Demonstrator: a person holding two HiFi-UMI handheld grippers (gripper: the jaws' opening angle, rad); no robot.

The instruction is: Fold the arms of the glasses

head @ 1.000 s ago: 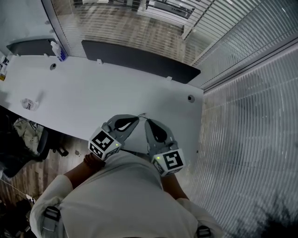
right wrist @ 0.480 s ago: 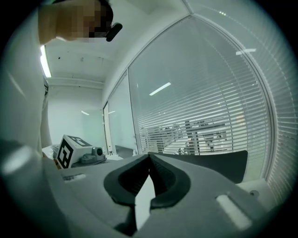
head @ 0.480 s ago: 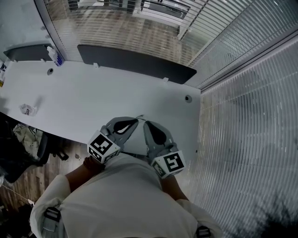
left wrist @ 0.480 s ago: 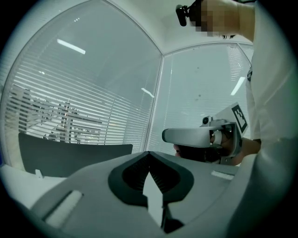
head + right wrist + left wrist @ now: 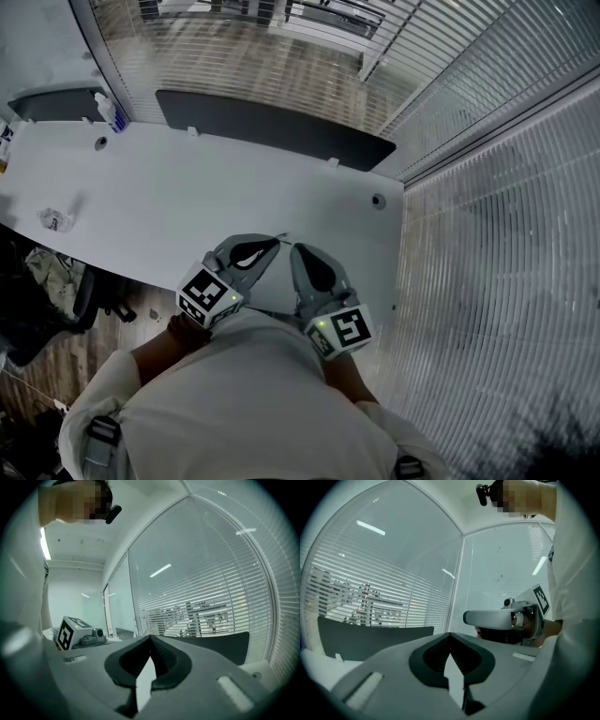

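No glasses show clearly in any view. In the head view my left gripper point(image 5: 273, 243) and right gripper point(image 5: 296, 249) are held close in front of the person's chest, over the near edge of the white desk point(image 5: 187, 202), tips almost touching. A thin dark sliver sits at the tips, too small to identify. In the left gripper view the left gripper point(image 5: 450, 634) has its jaws together with nothing between them, and the right gripper point(image 5: 501, 618) hangs just beyond. The right gripper point(image 5: 150, 637) looks shut and empty in its own view, with the left gripper's marker cube point(image 5: 69, 633) beside it.
A dark partition panel point(image 5: 272, 127) runs along the desk's far edge. A small crumpled clear object point(image 5: 54, 219) and a bottle point(image 5: 110, 112) lie far left. A cable hole point(image 5: 378, 200) is near the right end. Glass walls with blinds point(image 5: 487, 234) stand right and behind.
The view shifted slightly at first; both grippers stay together at the chest with jaws unchanged.
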